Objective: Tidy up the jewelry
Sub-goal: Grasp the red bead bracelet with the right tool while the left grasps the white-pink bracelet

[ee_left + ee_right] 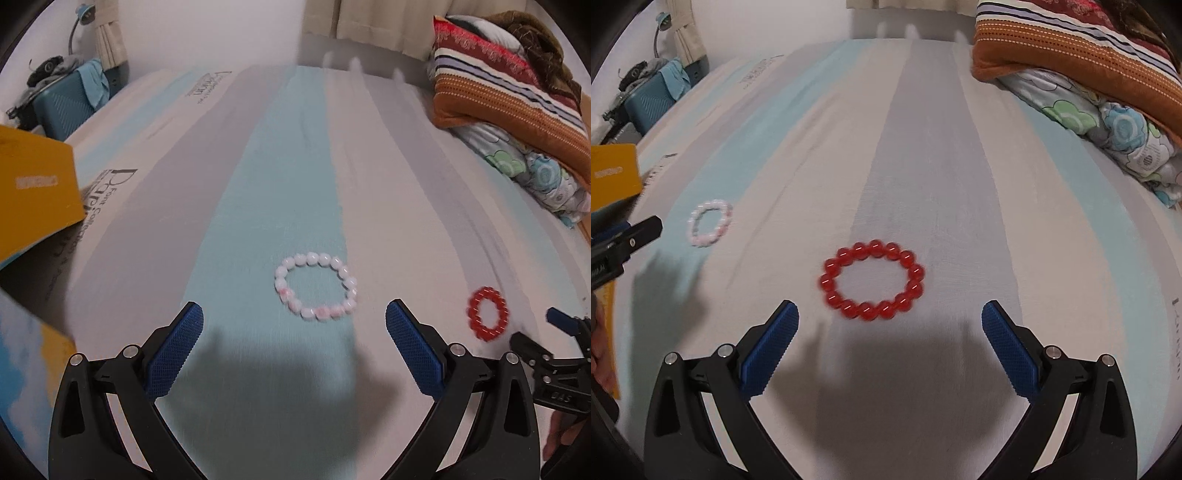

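Both claws wide open, empty: left claw near pink bracelet, right claw near red bracelet

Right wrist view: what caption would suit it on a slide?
Open right gripper poised before a red bracelet on a striped bedsheet.

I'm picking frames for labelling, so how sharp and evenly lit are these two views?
Left wrist view: motion blur smears the pale pink beaded bracelet and the striped bed sheet; the left gripper casts a dark shadow. Right wrist view: the red beaded bracelet is slightly smeared, shadow beneath the right gripper; fisheye bending in both.
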A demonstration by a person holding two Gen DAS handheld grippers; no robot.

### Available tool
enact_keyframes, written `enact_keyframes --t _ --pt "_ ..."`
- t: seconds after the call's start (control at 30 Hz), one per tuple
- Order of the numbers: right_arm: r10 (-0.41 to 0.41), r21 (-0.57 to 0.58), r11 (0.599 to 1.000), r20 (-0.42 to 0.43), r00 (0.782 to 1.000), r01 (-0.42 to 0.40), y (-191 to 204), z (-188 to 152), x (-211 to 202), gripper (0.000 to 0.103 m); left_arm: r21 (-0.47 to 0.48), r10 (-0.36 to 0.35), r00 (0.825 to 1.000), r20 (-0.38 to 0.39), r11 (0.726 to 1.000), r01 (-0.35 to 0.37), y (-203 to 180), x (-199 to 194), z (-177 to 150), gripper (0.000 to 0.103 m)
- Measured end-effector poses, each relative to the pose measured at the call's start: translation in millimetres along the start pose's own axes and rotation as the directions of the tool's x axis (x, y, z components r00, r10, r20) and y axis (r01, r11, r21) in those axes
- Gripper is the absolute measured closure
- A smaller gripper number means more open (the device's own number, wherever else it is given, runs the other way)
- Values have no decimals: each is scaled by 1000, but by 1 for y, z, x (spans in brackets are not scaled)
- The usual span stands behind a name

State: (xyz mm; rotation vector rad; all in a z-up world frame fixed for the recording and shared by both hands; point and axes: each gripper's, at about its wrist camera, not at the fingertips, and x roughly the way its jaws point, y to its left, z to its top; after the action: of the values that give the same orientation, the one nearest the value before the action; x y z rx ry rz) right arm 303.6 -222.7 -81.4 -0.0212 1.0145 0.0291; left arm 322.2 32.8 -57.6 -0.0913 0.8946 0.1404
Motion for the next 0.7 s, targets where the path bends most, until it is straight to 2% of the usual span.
enact_keyframes --t 0.37,0.43,0.5,0.57,0.7 --pt "0 35 999 -39 999 1 -12 6 44 10 6 44 999 -25 999 -43 3 60 12 10" --pt "4 36 999 -36 999 -3 -11 7 48 21 14 49 998 -35 999 -49 3 67 12 15" --pt "15 35 999 -53 998 -13 -10 7 53 27 16 48 997 -64 999 -47 4 77 11 32" --pt "14 24 1000 -48 999 -13 -6 7 55 34 10 49 996 -81 999 -48 6 83 9 35" --pt "23 16 1000 -46 999 -22 -2 7 53 53 21 55 995 -84 998 -54 6 84 8 53"
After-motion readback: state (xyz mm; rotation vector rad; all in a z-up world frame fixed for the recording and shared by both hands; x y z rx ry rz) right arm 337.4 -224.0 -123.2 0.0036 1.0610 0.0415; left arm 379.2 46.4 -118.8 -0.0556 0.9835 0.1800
